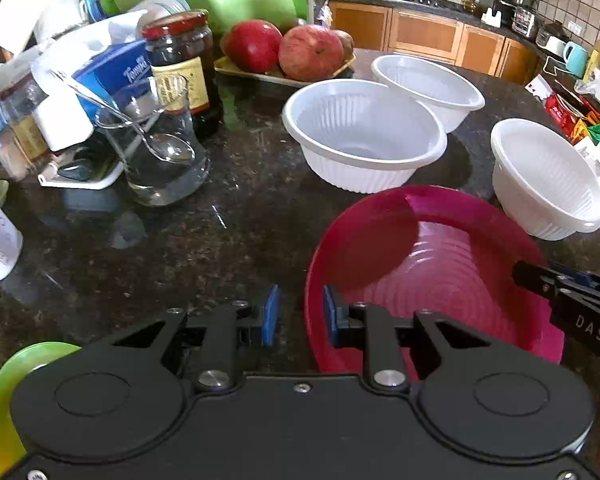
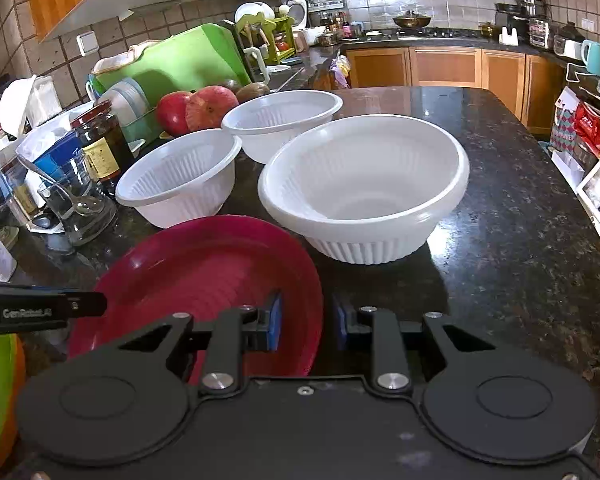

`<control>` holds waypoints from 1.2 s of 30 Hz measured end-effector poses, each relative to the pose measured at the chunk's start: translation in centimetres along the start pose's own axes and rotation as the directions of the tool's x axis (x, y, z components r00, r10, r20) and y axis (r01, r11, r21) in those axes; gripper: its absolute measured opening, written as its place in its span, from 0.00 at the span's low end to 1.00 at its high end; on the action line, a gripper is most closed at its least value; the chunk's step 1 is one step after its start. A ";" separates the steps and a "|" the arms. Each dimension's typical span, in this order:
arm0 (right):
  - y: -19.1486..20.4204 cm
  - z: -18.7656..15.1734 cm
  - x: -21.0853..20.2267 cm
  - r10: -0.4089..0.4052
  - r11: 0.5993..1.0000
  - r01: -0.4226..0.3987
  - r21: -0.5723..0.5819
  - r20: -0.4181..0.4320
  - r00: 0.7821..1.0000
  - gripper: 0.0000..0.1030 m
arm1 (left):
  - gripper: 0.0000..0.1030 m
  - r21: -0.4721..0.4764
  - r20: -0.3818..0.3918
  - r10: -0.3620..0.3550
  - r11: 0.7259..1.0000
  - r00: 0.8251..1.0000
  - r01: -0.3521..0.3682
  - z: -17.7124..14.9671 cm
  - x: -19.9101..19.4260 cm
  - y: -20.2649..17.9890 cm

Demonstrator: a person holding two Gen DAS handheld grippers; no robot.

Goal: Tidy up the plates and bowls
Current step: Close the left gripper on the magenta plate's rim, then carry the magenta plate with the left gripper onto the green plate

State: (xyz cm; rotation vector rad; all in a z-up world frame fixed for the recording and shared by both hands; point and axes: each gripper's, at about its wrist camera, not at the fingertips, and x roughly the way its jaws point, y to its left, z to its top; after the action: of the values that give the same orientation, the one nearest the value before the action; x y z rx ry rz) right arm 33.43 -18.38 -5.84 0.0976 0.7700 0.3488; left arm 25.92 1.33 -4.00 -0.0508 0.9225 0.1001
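Note:
A pink ribbed plate lies on the dark granite counter; it also shows in the right wrist view. My left gripper is open with the plate's left rim between its blue pads. My right gripper is open with the plate's right rim between its pads. Three white ribbed bowls stand beyond the plate: a near one, a left one and a far one. In the left wrist view they are at centre, far and right.
A glass with a spoon, a dark jar, tissue packs and a tray of apples crowd the counter's left and back. A green plate lies at lower left. The counter edge runs on the right.

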 end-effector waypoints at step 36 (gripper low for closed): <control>-0.2 -5.4 -7.7 -0.009 1.000 0.010 -0.016 0.031 0.999 0.20 | 0.19 0.025 0.000 -0.050 0.998 0.999 0.050 -6.0 -6.2 -2.1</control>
State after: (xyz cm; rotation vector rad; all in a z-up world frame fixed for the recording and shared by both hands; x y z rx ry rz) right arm 24.57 -21.43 -4.64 0.0836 0.7363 0.3437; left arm 17.71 -1.72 -2.65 -0.0504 0.9213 0.0421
